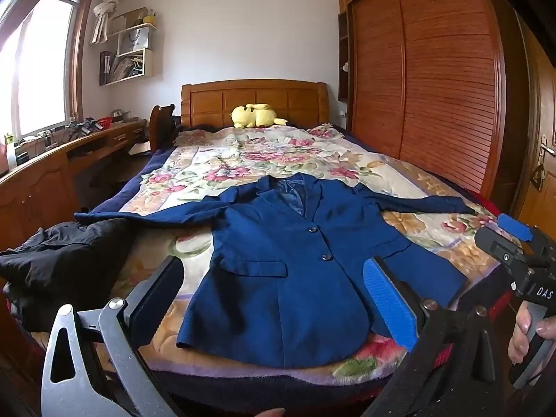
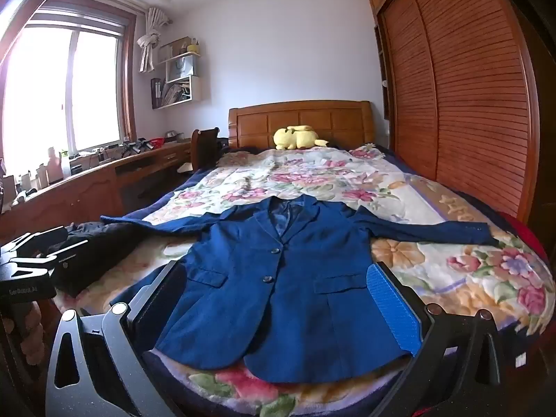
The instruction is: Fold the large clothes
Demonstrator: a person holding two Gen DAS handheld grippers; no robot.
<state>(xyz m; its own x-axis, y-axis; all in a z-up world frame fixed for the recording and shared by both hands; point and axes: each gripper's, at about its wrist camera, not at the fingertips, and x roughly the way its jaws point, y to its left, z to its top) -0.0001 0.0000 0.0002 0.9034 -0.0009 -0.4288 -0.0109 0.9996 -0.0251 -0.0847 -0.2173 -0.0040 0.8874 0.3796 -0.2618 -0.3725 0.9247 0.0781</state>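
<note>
Our left gripper (image 1: pixel 274 304) and right gripper (image 2: pixel 278 307), fingers spread and empty, hover above the bed's foot edge; the blazer (image 2: pixel 278 295) lies ahead, collar toward the headboard.

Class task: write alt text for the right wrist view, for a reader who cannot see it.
A blue blazer lies face up and buttoned, sleeves spread, on a floral bedspread. The open right gripper frames it from the foot of the bed, touching nothing. A yellow plush toy sits by the wooden headboard.

Left claw (image 1: pixel 274 299) grey metal links, blue ribbed pad, black right claw (image 1: pixel 514 239) lettered "DAS"
</note>
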